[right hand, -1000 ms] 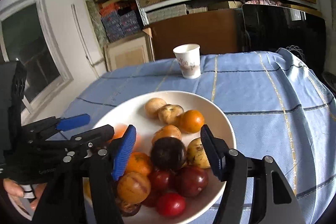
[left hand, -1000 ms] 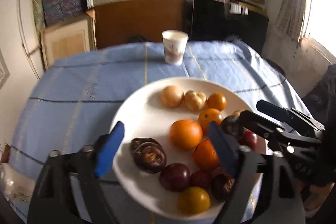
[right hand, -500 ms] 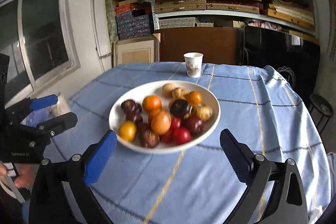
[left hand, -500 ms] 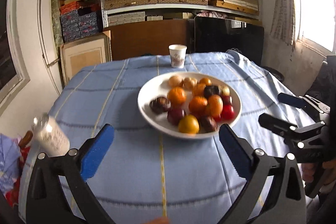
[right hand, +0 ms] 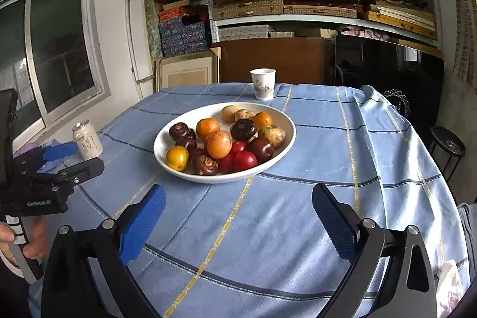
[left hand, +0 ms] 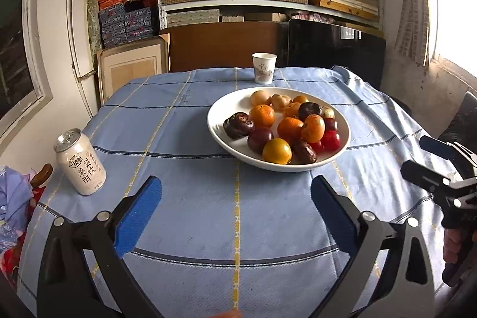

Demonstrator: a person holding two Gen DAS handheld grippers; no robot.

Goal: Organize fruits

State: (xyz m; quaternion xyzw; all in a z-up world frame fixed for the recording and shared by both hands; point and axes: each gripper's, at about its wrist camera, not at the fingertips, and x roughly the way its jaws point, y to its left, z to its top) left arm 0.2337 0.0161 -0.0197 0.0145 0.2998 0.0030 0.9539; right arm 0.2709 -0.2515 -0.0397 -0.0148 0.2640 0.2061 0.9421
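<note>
Fruit pile, oranges, dark plums, red and yellow ones, sits in a round white ceramic plate mid-table on the blue checked cloth.

Left gripper: jaws just opened to full width, nothing between them. Plate lies ahead and slightly right of it, well apart.

Right gripper: jaws likewise just opened wide, empty. Plate is ahead, slightly left.

Neither is clearly nearer; plate is round, so no long axis to line up with.

Yellow fruit at the near rim looks easiest to reach.
</note>
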